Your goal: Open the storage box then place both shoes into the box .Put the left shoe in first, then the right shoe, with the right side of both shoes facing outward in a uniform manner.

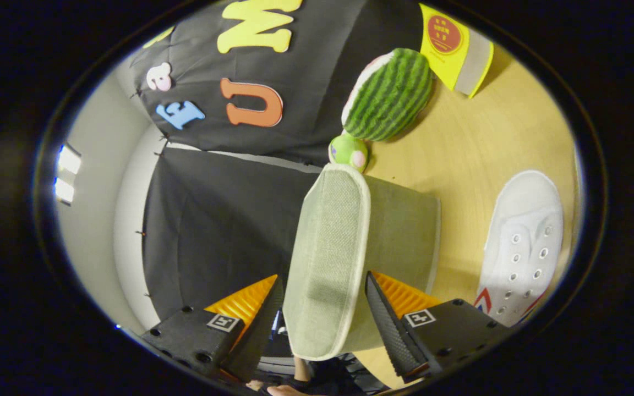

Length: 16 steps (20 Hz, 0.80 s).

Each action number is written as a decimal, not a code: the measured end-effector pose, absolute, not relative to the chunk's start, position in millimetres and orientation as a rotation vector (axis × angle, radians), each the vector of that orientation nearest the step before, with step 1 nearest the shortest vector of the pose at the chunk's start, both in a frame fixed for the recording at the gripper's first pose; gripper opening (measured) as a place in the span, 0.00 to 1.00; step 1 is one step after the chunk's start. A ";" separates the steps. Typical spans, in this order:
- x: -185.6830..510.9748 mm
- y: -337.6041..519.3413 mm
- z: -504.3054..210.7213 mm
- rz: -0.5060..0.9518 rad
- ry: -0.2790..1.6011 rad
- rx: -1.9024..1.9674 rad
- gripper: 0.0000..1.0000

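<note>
The gripper [325,308] is rolled sideways, so the table [476,148] stands like a wall beside it. Its fingers [259,324] are spread apart, with the closed lid of the green fabric storage box [350,247] between them, neither clearly pressing. Beyond the box lies a watermelon plush [388,96]; beside it, a white shoe [523,247].

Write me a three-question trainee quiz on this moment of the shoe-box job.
1. True or false: the gripper has the storage box lid between its fingers.
2. Which shoe is on the table? A) white lace-up shoe B) black boot C) red sandal
3. Fill in: the striped plush toy beyond the box looks like a ____.

Key: 1 true; 2 A; 3 watermelon.
</note>
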<state>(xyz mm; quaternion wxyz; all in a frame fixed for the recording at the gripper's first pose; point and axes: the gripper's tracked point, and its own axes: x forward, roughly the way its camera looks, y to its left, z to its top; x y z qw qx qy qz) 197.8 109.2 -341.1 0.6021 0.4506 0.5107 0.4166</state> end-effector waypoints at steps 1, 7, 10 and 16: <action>194.8 111.2 -345.9 0.962 1.205 1.054 0.89; 190.5 109.6 -346.3 0.976 1.200 1.051 0.49; 194.3 105.1 -333.4 0.976 1.151 1.033 0.16; 192.3 112.0 -302.0 0.940 1.110 0.986 0.05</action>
